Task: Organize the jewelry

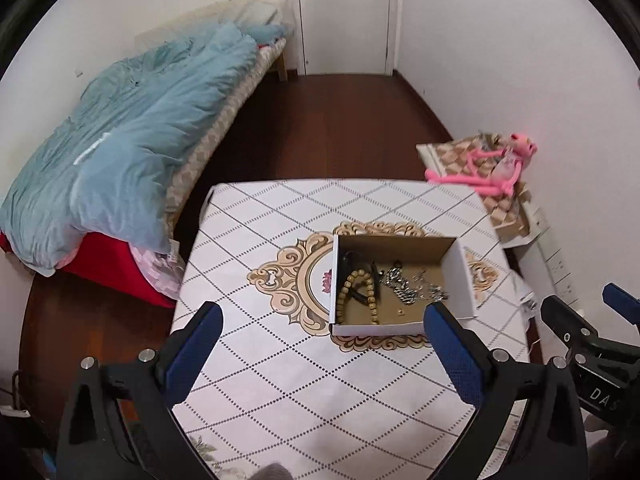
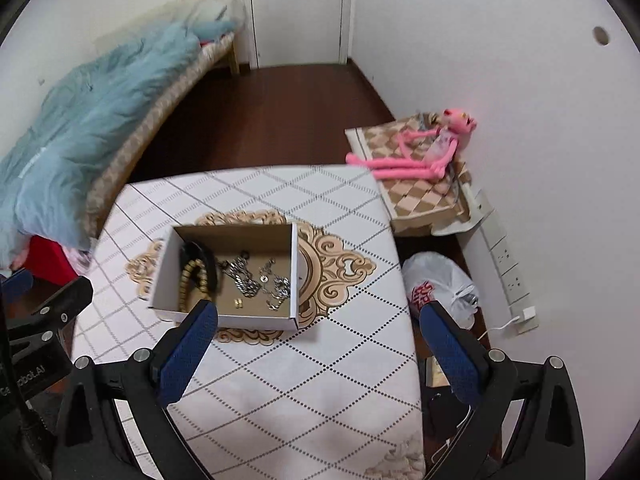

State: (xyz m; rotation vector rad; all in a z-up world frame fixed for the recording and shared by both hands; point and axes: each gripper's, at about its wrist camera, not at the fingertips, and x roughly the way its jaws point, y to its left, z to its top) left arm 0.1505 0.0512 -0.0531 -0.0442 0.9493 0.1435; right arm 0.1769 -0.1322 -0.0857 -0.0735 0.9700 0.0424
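A small open cardboard box [image 1: 466, 276] [image 2: 164, 268] stands on the patterned table [image 1: 280, 360] [image 2: 320, 360]. Inside lie a wooden bead bracelet [image 1: 352, 292] [image 2: 188, 280], a black band [image 2: 204, 258], silver chains [image 1: 404, 286] [image 2: 244, 276] and small earrings [image 2: 238, 302]. My left gripper [image 1: 324, 316] is open and empty, above the table in front of the box. My right gripper [image 2: 320, 316] is open and empty, near the box's front right corner. The right gripper also shows at the right edge of the left wrist view [image 1: 580, 320].
A bed with a blue duvet [image 1: 120, 152] [image 2: 80, 120] lies to the left. A pink plush toy [image 1: 496, 164] [image 2: 424, 148] sits on a checkered stool by the right wall. A white plastic bag [image 2: 440, 284] and a power strip [image 2: 504, 264] lie on the floor right of the table.
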